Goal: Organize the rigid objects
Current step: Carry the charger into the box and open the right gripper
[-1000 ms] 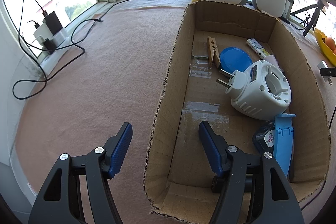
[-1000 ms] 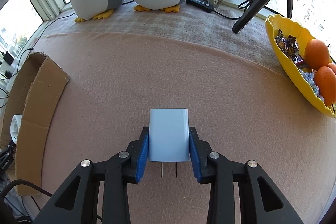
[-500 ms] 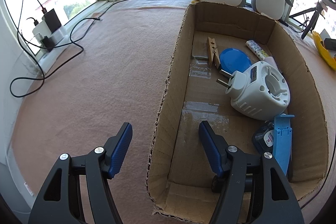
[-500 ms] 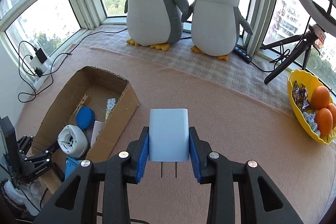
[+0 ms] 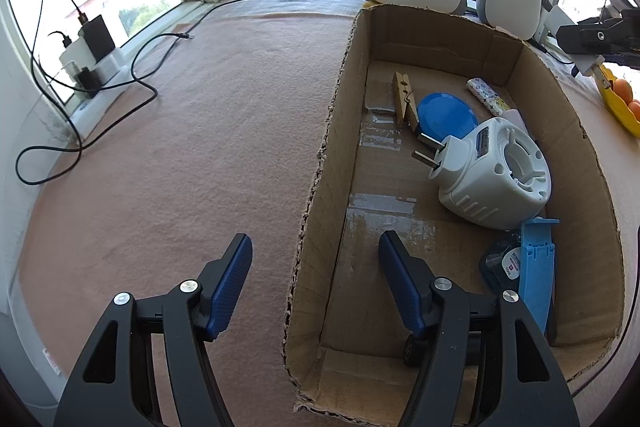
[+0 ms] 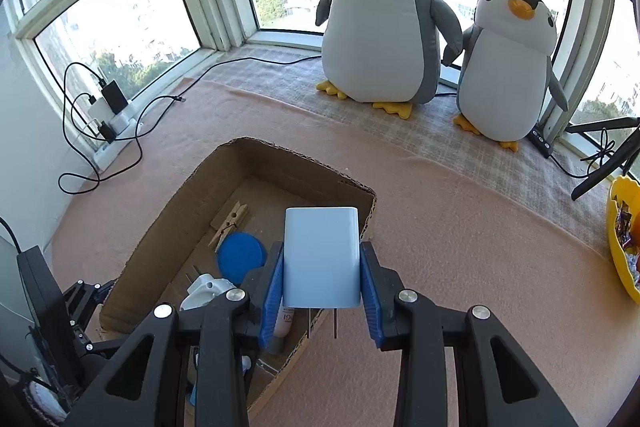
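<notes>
A pale blue wall charger [image 6: 321, 258], a smooth rounded block with two metal prongs pointing down, is pinched on both sides between the blue pads of the right gripper [image 6: 322, 281]. It hangs in the air over the right-hand wall of an open cardboard box [image 6: 362, 193], roughly halfway along that wall and touching neither the box nor the mat. The box sits on a pinkish-brown felt mat [image 5: 180, 131]. Inside it, near the far end, lie a wooden clothespin [image 5: 403, 103] and, touching it, a round blue lid [image 5: 447, 115]; beside the lid, against the right wall, lies a small patterned tube [image 5: 486, 95]. Toward the middle rests a bulky white plug-in device [image 5: 494, 179], its two prongs pointing at the left wall. At the near right corner a light blue plastic clip [image 5: 536, 275] leans over a dark item. The left gripper [image 5: 316, 281] is spread apart and holds nothing, straddling the box's left wall near the near corner, one finger inside the box and the other outside over the mat. Beyond the box's far end stand two plush penguins [image 6: 384, 19]. A white power strip [image 5: 94, 65] with black cables lies at the mat's left edge, and a yellow bowl [image 6: 618, 239] holding oranges sits at its right edge.
</notes>
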Available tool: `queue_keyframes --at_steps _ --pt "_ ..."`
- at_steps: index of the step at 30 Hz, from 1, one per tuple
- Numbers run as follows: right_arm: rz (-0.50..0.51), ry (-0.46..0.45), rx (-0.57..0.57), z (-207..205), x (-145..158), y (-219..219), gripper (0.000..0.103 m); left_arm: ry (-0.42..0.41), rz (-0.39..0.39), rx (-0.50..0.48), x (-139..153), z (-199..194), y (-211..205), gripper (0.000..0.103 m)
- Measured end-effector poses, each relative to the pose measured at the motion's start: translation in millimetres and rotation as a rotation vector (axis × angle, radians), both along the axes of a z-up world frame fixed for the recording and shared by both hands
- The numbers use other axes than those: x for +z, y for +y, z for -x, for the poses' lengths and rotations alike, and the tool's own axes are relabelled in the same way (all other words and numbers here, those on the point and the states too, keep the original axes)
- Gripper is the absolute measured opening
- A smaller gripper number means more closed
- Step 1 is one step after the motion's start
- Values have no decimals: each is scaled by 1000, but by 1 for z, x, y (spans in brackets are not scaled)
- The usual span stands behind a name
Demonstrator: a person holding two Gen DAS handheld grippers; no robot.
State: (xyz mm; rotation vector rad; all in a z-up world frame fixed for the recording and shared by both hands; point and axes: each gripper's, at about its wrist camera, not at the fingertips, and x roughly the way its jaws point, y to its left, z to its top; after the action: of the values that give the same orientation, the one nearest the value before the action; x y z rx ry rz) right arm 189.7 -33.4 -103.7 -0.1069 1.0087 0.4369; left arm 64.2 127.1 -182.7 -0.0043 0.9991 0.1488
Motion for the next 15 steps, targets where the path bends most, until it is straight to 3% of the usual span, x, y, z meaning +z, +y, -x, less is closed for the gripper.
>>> queue_keyframes --at_steps 15 --pt "41 77 16 -26 -40 42 32 -1 2 2 0 1 0 66"
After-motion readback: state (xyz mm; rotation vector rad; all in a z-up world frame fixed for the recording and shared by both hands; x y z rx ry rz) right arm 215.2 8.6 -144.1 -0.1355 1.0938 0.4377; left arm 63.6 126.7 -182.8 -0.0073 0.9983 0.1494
